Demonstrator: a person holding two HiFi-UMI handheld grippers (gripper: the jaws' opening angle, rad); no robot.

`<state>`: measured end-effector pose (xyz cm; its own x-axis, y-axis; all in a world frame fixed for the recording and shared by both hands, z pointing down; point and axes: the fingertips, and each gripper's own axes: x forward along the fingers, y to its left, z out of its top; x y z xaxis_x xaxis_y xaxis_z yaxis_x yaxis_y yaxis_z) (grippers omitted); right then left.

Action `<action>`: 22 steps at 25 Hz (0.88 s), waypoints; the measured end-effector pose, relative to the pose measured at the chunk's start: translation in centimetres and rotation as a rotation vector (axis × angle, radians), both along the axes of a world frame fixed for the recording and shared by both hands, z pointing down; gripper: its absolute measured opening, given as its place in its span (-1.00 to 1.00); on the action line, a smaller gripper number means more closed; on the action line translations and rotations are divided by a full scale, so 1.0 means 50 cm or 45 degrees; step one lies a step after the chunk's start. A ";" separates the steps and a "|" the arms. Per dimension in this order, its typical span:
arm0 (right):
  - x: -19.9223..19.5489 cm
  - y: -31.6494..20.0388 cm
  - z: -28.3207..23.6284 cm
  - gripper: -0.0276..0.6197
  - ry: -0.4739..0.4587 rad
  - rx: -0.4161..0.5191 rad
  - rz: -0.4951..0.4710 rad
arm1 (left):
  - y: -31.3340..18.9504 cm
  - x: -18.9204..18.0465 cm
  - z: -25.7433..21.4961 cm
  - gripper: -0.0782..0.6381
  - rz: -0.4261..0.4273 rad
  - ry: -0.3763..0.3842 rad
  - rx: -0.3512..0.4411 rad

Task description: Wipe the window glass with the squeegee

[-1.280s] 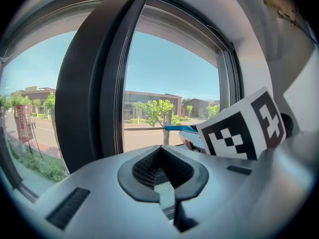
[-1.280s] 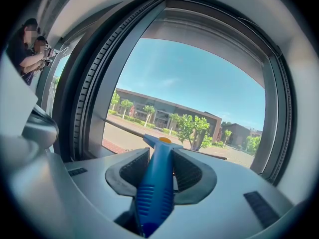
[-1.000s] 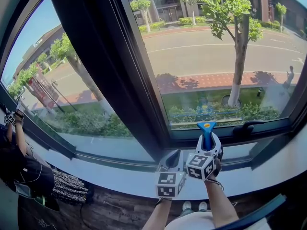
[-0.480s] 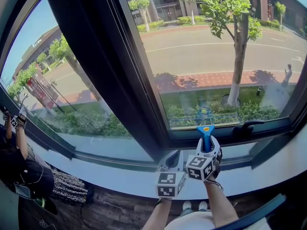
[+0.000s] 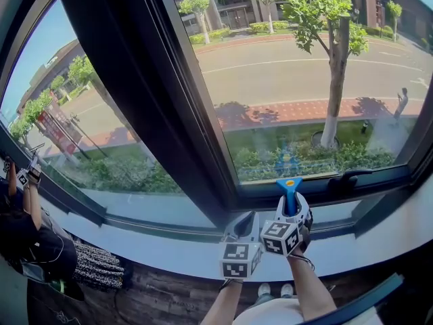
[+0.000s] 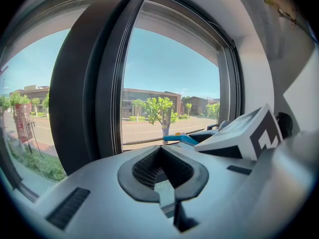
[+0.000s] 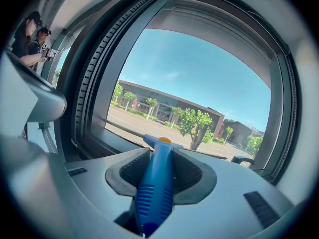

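The squeegee has a blue ribbed handle (image 7: pixel 155 188) and a blue head with an orange spot (image 5: pixel 289 181). My right gripper (image 5: pixel 291 207) is shut on the handle and holds it upright, with the head against the bottom of the right window pane (image 5: pixel 304 80). A thin dark strip running across at the head in the right gripper view looks like its blade (image 7: pixel 124 128). Beside it on the left, over the sill, my left gripper (image 5: pixel 244 222) is shut and holds nothing. In the left gripper view its jaws (image 6: pixel 162 169) meet, and the squeegee head (image 6: pixel 180 138) shows ahead.
A wide dark mullion (image 5: pixel 149 114) separates the right pane from a left pane (image 5: pixel 67 100). A white sill (image 5: pixel 155 246) runs under both. A dark window handle (image 5: pixel 348 178) sits on the lower frame, right of the squeegee. People stand at the far left (image 5: pixel 24 215).
Both grippers and the squeegee stay almost where they were. Only the head view has shifted slightly.
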<state>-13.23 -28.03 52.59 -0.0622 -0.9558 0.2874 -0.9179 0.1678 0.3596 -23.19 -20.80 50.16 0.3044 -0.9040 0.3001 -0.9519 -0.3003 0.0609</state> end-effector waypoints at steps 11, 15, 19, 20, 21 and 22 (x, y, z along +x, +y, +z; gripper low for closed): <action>0.006 0.005 -0.076 -0.45 -0.078 0.078 -0.015 | -0.007 0.000 -0.029 -0.77 0.006 0.013 0.032; 0.011 0.015 -0.168 -0.45 -0.133 0.202 -0.017 | -0.011 0.001 -0.061 -0.78 0.003 0.022 0.071; 0.028 0.041 -0.282 -0.45 -0.189 0.383 -0.017 | -0.016 0.001 -0.115 -0.77 -0.004 0.041 0.150; 0.037 0.047 -0.315 -0.45 -0.204 0.432 -0.014 | -0.019 0.003 -0.140 -0.78 -0.006 0.053 0.185; 0.048 0.055 -0.348 -0.45 -0.216 0.482 -0.009 | -0.021 0.007 -0.167 -0.78 -0.007 0.065 0.227; 0.059 0.063 -0.380 -0.45 -0.229 0.531 -0.005 | -0.023 0.010 -0.195 -0.77 -0.008 0.073 0.272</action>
